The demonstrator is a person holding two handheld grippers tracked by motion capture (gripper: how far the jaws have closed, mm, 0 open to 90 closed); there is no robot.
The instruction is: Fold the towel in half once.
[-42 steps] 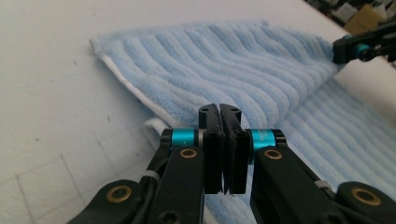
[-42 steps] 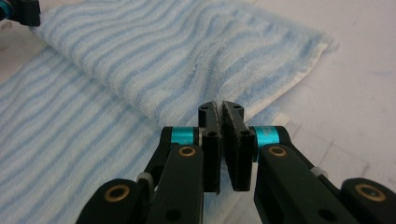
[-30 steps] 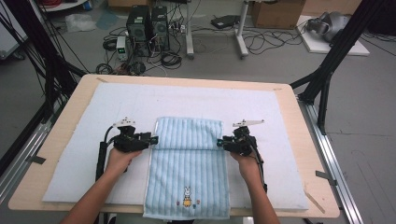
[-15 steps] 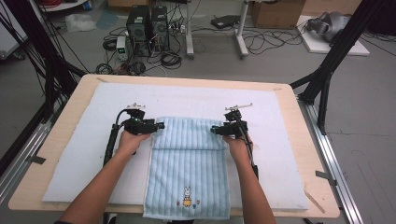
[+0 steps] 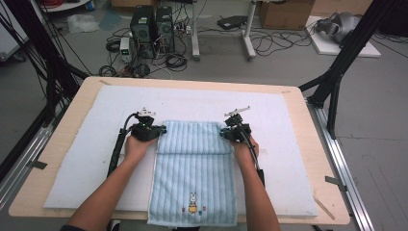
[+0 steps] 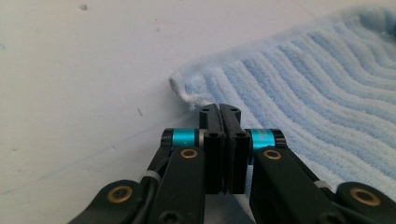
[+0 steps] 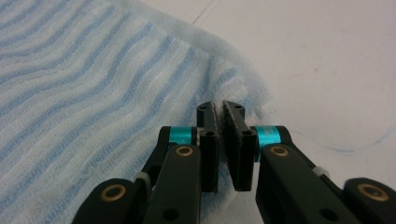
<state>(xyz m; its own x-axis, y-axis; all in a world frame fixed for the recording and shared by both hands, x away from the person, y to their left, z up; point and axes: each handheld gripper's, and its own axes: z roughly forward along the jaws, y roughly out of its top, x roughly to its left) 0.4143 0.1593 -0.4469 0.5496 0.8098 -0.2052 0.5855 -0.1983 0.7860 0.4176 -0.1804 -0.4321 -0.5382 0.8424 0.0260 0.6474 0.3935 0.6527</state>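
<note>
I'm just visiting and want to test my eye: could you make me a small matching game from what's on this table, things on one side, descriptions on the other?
Things:
1. towel
2. rabbit picture
3. white mat
4. left gripper

Descriptions:
a. covers the wooden tabletop
b. light blue, ribbed, far part folded over
c. jaws closed at a far towel corner
d. on the towel's near end

Pairs: 1-b, 2-d, 3-a, 4-c

No words, numbers or brand marks can be read anywhere. The one sign is a small embroidered rabbit figure (image 5: 192,202) near the near hem of the blue striped towel (image 5: 192,173).
</note>
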